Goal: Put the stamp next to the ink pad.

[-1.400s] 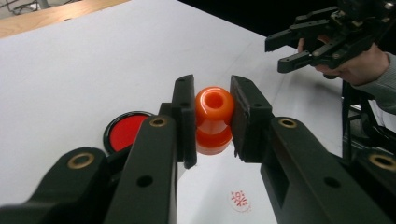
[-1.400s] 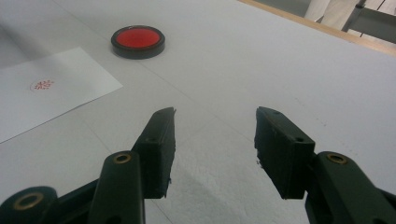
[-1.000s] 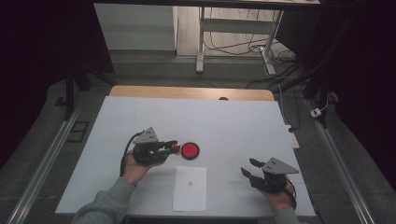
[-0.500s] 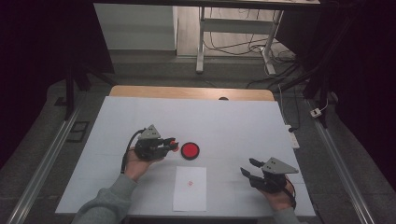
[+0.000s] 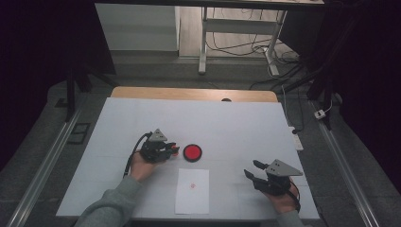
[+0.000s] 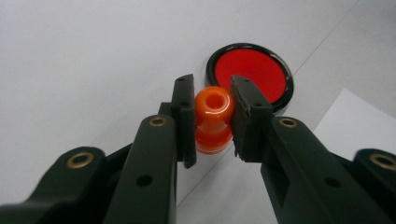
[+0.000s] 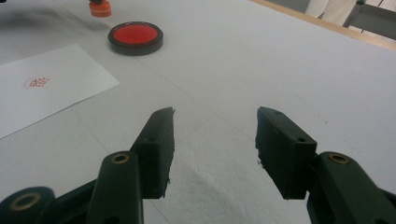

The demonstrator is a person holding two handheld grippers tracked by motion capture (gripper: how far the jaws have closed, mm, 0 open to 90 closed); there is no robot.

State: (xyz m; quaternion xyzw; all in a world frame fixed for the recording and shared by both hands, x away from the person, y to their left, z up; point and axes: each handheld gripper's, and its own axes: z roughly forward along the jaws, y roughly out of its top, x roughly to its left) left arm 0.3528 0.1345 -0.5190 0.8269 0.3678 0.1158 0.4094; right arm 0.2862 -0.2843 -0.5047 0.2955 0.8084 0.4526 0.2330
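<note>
Orange stamp (image 6: 213, 119) sits pinched upright between my left gripper (image 6: 211, 116) pads, just short of the red ink pad (image 6: 250, 75) ahead. I would keep it vertical and carry it to the paper (image 5: 192, 190) nearby; my right gripper (image 7: 214, 149) rests spread, holding nothing.

The person's left hand (image 5: 142, 165), its forearm in a grey sleeve, holds the left gripper (image 5: 174, 149) low over the table, pointing toward the person's right, its two black jaws pressed on a small orange plastic stamp (image 6: 213, 119). The right hand (image 5: 283, 197) holds the right gripper (image 5: 251, 169) low near the table's near right edge, its black jaws apart with nothing between them.
</note>
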